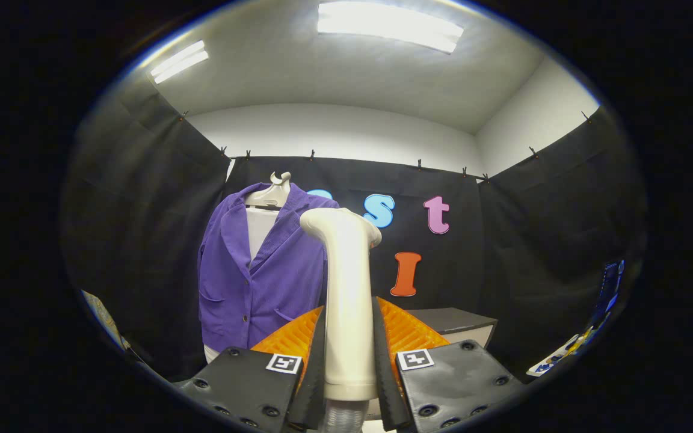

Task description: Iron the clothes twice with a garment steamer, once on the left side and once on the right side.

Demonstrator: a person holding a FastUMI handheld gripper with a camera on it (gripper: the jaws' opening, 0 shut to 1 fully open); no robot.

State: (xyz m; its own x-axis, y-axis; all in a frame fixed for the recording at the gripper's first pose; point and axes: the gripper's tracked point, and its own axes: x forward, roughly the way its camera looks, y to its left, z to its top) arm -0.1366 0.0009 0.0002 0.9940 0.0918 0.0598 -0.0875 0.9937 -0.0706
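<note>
While my gripper (pixel 348 361) stands upright before the booth, this entry lists what is at hand.

Item one: garment steamer (pixel 346 288), cream, handle held upright between my two fingers. Both fingers press its sides, so my tongs are clenched on it. Its head bends over at the top toward one o'clock, and a ribbed hose (pixel 344 416) leaves its base at six o'clock.

Item two: purple jacket (pixel 262 270), hung on a pale hanger (pixel 271 193), beyond the fingers at about eleven o'clock from the steamer handle. Its near edge passes behind the steamer's neck; whether the two touch I cannot tell. A white lining or form shows at the open collar.

Item three: a dark-topped box (pixel 458 322) beyond the fingers at three o'clock, near the black cloth wall.

Step in hand, as I judge it: carrying the steamer to the jacket for a pass. No pass can be confirmed from this moment.

Handling notes:
- Turn the head so its face meets the cloth; at present it points away toward one o'clock.
- Begin high at the shoulder, draw down toward six o'clock in one slow stroke.
- Keep the grip firm; the smooth handle may twist.
- Mind the hose, lest it drag the hem.
</note>
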